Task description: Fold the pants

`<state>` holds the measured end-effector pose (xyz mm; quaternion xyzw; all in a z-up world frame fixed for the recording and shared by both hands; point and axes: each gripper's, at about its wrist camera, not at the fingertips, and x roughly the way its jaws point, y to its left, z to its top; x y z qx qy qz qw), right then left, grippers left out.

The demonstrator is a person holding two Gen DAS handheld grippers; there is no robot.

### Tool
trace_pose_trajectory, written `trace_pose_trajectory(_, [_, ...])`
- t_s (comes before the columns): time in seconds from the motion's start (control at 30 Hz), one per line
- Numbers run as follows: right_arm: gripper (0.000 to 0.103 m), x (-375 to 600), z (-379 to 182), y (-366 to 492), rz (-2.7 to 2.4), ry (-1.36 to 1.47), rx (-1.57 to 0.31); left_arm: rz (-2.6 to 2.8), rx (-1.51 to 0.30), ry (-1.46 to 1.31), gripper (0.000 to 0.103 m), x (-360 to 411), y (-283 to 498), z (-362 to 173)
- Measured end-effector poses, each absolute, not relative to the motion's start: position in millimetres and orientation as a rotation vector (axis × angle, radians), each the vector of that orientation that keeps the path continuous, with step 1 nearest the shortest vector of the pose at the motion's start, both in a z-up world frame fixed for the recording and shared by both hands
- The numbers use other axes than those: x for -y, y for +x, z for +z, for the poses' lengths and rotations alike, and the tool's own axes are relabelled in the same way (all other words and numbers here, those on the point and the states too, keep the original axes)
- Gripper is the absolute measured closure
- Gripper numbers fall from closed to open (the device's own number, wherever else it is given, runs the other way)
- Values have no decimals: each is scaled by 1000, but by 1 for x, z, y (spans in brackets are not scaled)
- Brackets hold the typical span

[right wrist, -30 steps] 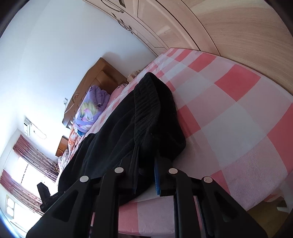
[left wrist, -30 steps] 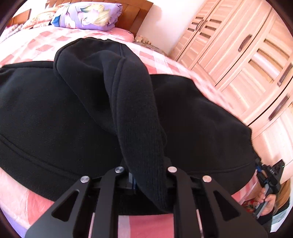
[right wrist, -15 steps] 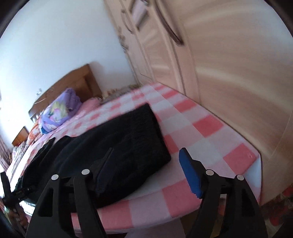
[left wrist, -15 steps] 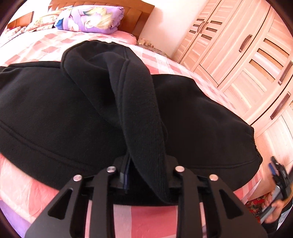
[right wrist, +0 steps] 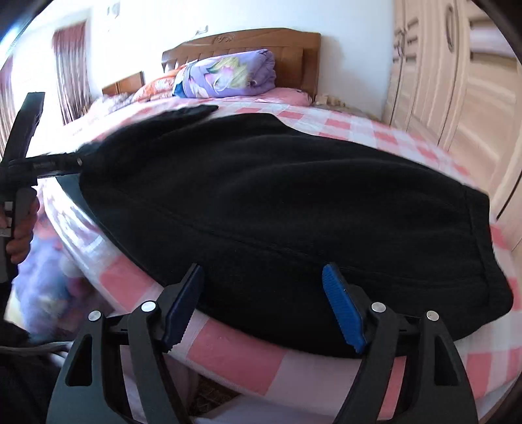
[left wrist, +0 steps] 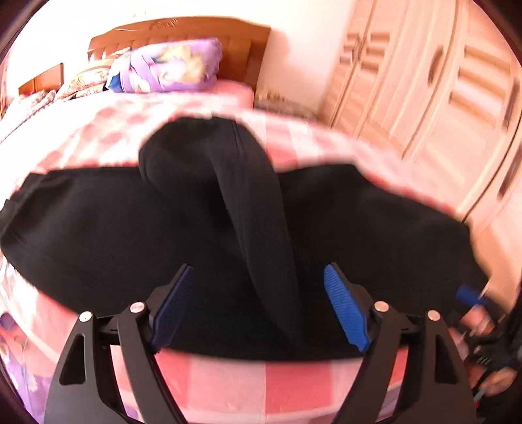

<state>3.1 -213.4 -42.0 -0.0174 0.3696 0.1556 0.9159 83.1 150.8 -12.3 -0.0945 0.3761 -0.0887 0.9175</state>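
Observation:
Black fleece pants (left wrist: 130, 234) lie spread across the pink checked bed (left wrist: 228, 385), with one raised fold (left wrist: 257, 228) running down the middle toward the near edge. My left gripper (left wrist: 257, 306) is open, its blue pads on either side of that fold's near end, not gripping it. In the right wrist view the pants (right wrist: 277, 202) fill the bed's near edge, and my right gripper (right wrist: 261, 306) is open and empty just in front of their hem. The left gripper (right wrist: 26, 163) shows at the far left of that view.
A purple folded quilt (left wrist: 166, 65) and pillows lie against the wooden headboard (left wrist: 182, 29) at the far end. A light wooden wardrobe (left wrist: 440, 81) stands close along the bed's right side. The bed's near edge (right wrist: 244, 365) drops off below the grippers.
Both grippers have opened and let go of the pants. The right gripper has swung round from the wardrobe side to face the headboard. The left view has pulled back slightly.

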Motion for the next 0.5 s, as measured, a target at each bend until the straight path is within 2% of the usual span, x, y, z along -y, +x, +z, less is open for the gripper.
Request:
trace_pose_trajectory(0.1, [29,214,-25,8,310,-22,-698,-160,-721,-257,18,-164,122,32])
trace_pose_trajectory(0.17, [29,202,-17,12,305,-37,-673,-145,-763,-189,18,-148,171,51])
trace_pose_trajectory(0.33, [29,185,-7,15,331,-52,-664,-44,-1058,127,20,-80,292,15])
trace_pose_trajectory(0.4, [28,186,-10,12,326,-58,-673,-41,-1196,240,37,-62,317,-18])
trace_pose_trajectory(0.43, [28,190,-11,11,321,-51,-680,-18,-1256,285,42,-60,327,-34])
trace_pose_trajectory(0.47, [28,194,-13,12,314,-42,-686,15,-1280,301,55,-65,329,-44])
trace_pose_trajectory(0.5, [28,198,-14,12,304,-29,-693,43,-1293,296,73,-73,332,-51])
